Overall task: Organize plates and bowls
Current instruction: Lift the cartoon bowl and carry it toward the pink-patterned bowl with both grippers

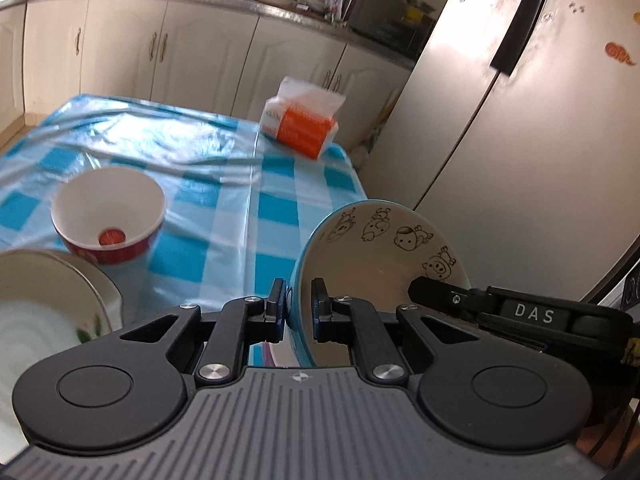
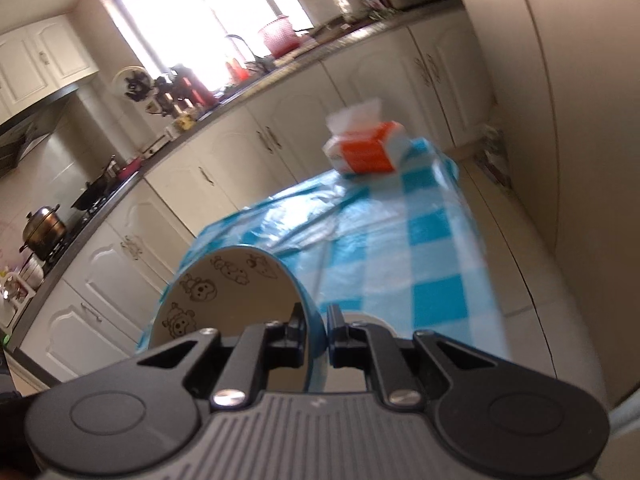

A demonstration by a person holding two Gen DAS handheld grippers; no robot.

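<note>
The fridge (image 1: pixel 520 128) fills the right of the left wrist view, standing just past the table's right edge. Cabinets (image 1: pixel 180 48) under a cluttered counter (image 1: pixel 248 0) run along the far side, with a strip of floor between them and the table. The table (image 1: pixel 224 168), under a blue-and-white checked cloth, has open cloth across its middle and far left; its right edge drops off just beside the held bowl, and in the right wrist view bare floor (image 2: pixel 532 280) lies between that edge and the fridge.

A white plate (image 1: pixel 44 312) sits at the near left corner, its rim touching or just beside the red bowl (image 1: pixel 110 216), which stands upright on the cloth with a red mark on its white inside. A tissue pack (image 1: pixel 300 124), orange and white, sits at the far right corner, well apart from the dishes.

The blue bowl (image 1: pixel 380 264), with cartoon figures inside, is tipped on edge near the table's right edge, clear of the other dishes. The left gripper (image 1: pixel 299 304) pinches its rim, one finger outside and one inside. The right gripper (image 2: pixel 316 334) clamps the opposite rim the same way; in the left wrist view its fingertip shows at the bowl's right rim.
</note>
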